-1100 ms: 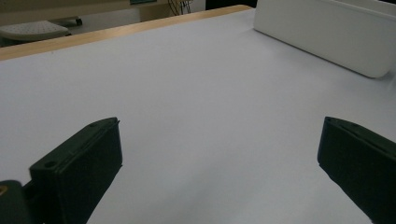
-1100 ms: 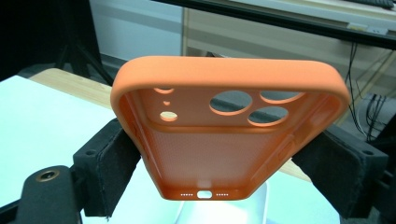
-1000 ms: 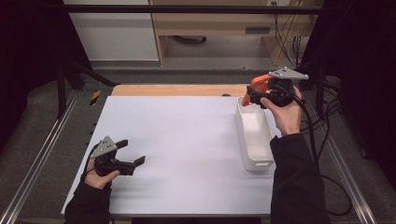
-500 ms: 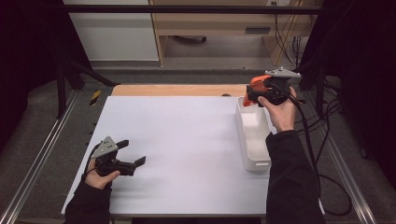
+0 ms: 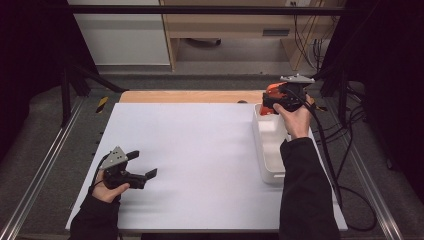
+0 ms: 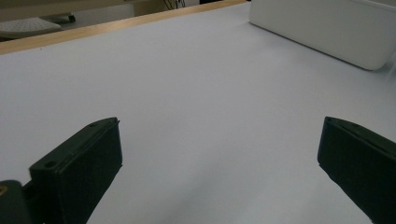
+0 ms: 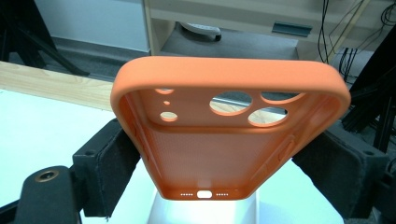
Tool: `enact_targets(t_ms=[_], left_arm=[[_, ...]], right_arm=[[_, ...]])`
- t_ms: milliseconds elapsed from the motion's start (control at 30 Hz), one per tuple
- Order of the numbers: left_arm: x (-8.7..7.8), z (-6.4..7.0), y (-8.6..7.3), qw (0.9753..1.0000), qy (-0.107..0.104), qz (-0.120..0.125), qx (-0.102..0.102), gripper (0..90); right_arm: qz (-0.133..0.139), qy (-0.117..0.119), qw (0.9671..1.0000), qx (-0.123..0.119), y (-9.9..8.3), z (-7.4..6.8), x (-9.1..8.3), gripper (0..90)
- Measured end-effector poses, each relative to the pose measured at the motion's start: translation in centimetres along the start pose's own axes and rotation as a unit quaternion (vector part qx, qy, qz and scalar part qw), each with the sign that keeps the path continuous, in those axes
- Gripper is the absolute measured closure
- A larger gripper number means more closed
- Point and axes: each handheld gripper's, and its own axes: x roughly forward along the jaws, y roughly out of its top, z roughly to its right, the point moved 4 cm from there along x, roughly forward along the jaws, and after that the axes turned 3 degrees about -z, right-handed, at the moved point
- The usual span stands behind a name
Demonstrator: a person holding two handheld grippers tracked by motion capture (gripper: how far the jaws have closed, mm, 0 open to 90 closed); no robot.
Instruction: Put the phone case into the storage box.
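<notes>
My right gripper (image 5: 270, 102) hangs above the far end of a long white bin (image 5: 272, 150) at the table's right side, shut on an orange phone case (image 5: 273, 90). In the right gripper view the orange phone case (image 7: 219, 130) stands between the two jaws with its open inside facing the camera, camera holes at the top, the white bin (image 7: 205, 212) below it. My left gripper (image 5: 142, 165) rests low over the white table top (image 5: 200, 150) near the front left, jaws wide open with nothing between them. Its two fingers (image 6: 79, 168) frame bare table in the left gripper view.
A wooden strip (image 5: 190, 96) runs along the table's far edge. Cables (image 5: 345, 150) trail off the right side. Metal rails (image 5: 45, 165) flank the table. A wooden cabinet (image 5: 235, 25) stands on the floor beyond. In the left gripper view the white bin (image 6: 327, 28) lies far right.
The right gripper with the orange case has drifted slightly left and away over the bin's far end. The left gripper has stayed put, open.
</notes>
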Motion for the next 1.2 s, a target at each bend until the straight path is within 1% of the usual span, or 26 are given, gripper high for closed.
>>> enact_targets(t_ms=[67, 300, 467, 533, 633, 800, 867, 1200], left_arm=[[0.0, 0.0, 0.0, 1.0000, 0.000, -0.001, 0.001, 0.0], [0.1, 0.1, -0.1, 1.0000, -0.001, -0.003, 0.001, 0.0], [0.2, 0.1, -0.1, 1.0000, -0.002, -0.003, 0.003, 0.0], [0.2, 0.1, -0.1, 1.0000, -0.002, -0.004, 0.003, 0.0], [0.2, 0.2, -0.1, 1.0000, -0.003, -0.005, 0.004, 0.0], [0.3, 0.2, -0.1, 1.0000, -0.004, -0.006, 0.006, 0.0], [0.3, 0.2, -0.1, 1.0000, -0.004, -0.006, 0.005, 0.0], [0.4, 0.3, -0.2, 0.9999, -0.005, -0.008, 0.007, 0.0]], right_arm=[[0.000, -0.001, 1.0000, 0.007, -0.1, 0.0, 0.4, 15.7], [-0.008, -0.010, 0.9999, 0.006, -0.5, -0.3, 1.5, 15.7], [-0.018, -0.017, 0.9996, 0.014, -0.8, -0.5, 2.3, 15.6], [-0.021, -0.021, 0.9995, 0.010, -0.9, -0.5, 2.6, 15.6], [-0.028, -0.029, 0.9991, 0.014, -1.0, -0.5, 3.0, 15.6], [-0.035, -0.031, 0.9988, 0.015, -1.3, -0.6, 3.8, 15.5], [-0.040, -0.034, 0.9984, 0.020, -1.5, -0.7, 4.1, 15.5], [-0.056, -0.042, 0.9972, 0.025, -2.4, -0.3, 5.5, 15.5]])
